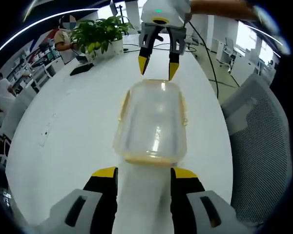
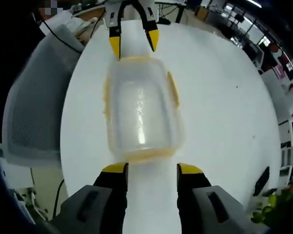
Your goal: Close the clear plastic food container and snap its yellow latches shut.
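Left gripper jaws parted, holding nothing, just short of the container on the white table. Right gripper the same, facing it from the opposite end. Lid looks seated; yellow latches on all sides. Long axis runs gripper to gripper. Suggest pressing each end latch squarely, one at a time.

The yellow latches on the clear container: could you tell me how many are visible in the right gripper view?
4. One near latch by the right gripper, one far latch by the left gripper, one on each long side.
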The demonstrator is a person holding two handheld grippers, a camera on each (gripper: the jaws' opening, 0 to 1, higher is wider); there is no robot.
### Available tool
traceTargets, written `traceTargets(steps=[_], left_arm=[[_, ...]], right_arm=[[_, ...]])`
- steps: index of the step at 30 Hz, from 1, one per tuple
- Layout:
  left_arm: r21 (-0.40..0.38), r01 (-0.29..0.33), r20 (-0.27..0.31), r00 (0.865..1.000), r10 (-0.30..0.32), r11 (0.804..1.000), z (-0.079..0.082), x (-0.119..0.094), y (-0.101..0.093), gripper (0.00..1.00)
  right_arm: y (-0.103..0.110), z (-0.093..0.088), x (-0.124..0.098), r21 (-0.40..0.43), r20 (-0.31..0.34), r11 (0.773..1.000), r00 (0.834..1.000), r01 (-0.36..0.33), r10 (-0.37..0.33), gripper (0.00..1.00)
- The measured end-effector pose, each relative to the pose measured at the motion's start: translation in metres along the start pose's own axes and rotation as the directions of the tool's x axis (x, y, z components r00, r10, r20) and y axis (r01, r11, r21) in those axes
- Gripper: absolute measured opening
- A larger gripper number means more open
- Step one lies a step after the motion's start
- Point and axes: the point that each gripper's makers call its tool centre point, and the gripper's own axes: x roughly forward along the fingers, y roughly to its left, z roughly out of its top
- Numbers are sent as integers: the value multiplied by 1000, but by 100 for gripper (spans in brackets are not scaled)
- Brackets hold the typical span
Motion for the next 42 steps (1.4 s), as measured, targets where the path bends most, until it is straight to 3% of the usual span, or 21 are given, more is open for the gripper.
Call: traceTargets(steps=[9, 19, 27, 29, 31, 36, 42], left_arm=[[-137, -97, 9, 995, 100, 986, 1, -9, 10, 38], [-293, -121, 54, 988, 143, 948, 5, -11, 7, 38], [-412, -114, 75, 984, 159, 904, 4, -7, -1, 39], [-457, -103, 86, 983, 159, 884, 4, -5, -4, 39], [-481, -93, 102, 982, 161, 872, 6, -3, -5, 39], [-515, -83, 107, 981, 160, 853, 6, 2, -8, 38], [-567, -64, 125, 979, 163, 821, 10, 5, -9, 37]], right_arm=[[2, 0, -5, 187, 36, 982, 998, 38, -46, 33], [8, 5, -7, 308, 78, 948, 992, 73, -102, 33], [8, 11, -5, 454, 119, 886, 979, 95, -166, 33], [8, 10, -4, 490, 124, 867, 976, 94, -176, 33], [10, 12, -2, 545, 152, 836, 972, 67, -177, 33], [8, 14, 0, 616, 188, 786, 962, 43, -200, 32], [8, 15, 4, 666, 209, 746, 956, 16, -208, 32]])
